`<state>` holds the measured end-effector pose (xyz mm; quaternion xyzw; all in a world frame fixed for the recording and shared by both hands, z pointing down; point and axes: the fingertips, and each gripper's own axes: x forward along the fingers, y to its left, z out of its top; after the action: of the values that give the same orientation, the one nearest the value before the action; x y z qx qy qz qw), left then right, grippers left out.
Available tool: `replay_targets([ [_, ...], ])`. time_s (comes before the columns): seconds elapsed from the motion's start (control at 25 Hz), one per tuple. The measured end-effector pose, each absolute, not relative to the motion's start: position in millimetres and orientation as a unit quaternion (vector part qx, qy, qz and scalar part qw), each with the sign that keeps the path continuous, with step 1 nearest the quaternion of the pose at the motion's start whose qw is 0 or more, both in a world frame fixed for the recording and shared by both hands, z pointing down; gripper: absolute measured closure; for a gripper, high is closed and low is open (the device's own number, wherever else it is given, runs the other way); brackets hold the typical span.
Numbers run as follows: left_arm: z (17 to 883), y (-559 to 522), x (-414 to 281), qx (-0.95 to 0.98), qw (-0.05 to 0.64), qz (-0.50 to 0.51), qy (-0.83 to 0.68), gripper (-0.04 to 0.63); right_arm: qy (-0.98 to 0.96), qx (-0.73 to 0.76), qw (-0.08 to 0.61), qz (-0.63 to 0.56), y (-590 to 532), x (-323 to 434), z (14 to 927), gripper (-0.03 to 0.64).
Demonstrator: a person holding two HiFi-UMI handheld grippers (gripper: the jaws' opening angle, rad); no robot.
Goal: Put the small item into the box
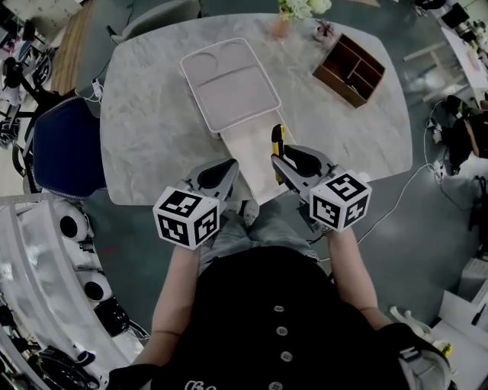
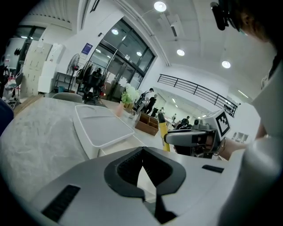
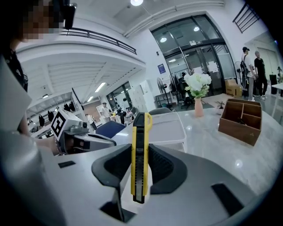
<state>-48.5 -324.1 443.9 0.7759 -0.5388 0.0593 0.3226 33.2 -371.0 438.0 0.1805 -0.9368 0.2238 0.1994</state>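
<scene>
My right gripper (image 1: 280, 164) is shut on a yellow utility knife (image 1: 278, 143), which stands upright between the pads (image 3: 140, 154). It hovers over the near edge of the table, just above the pale beige box (image 1: 252, 156). A white tray-like lid (image 1: 229, 84) lies at the far end of the box. My left gripper (image 1: 231, 166) is level with the right one, a little to its left, with its jaws shut (image 2: 142, 152) and nothing between them. In the left gripper view the knife (image 2: 164, 134) and right gripper (image 2: 190, 137) show to the right.
A brown wooden organizer (image 1: 349, 70) sits at the table's far right, next to a small vase of flowers (image 1: 282, 23). A dark blue chair (image 1: 65, 148) stands left of the marble table (image 1: 145, 122). Cables run over the floor on the right.
</scene>
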Motion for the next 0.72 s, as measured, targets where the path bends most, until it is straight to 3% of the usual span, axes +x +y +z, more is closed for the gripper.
replay_targets([
  [0.72, 473, -305, -74, 0.76, 0.35, 0.035, -0.546, 0.578, -0.912, 0.138, 0.354, 0.153, -368, 3, 498, 0.495],
])
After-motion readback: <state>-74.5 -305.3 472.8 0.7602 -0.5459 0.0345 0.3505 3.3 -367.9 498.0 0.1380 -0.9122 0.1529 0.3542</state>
